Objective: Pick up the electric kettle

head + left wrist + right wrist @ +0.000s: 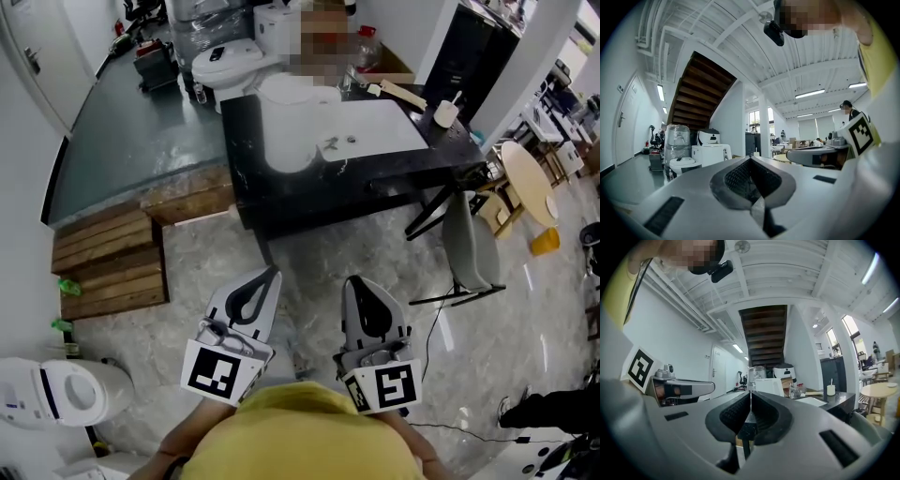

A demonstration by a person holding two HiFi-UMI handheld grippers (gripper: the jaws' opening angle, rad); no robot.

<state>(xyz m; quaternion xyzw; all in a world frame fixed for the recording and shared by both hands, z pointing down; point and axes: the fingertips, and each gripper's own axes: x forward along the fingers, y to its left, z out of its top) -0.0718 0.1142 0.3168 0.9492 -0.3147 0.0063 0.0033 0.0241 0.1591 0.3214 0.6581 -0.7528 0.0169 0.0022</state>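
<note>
Before the table (281,199), two closed hand-held grippers (275,273) (354,280)

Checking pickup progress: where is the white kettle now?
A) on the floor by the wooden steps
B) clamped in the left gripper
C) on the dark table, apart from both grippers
C: the white kettle stands on the dark table, while the left gripper and right gripper are shut and empty, short of it.

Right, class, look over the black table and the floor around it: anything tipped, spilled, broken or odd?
Nothing looks spilled or broken. The white kettle stands upright on the black table. The only untidy thing is a thin cable trailing loose across the floor beside the chair.
</note>
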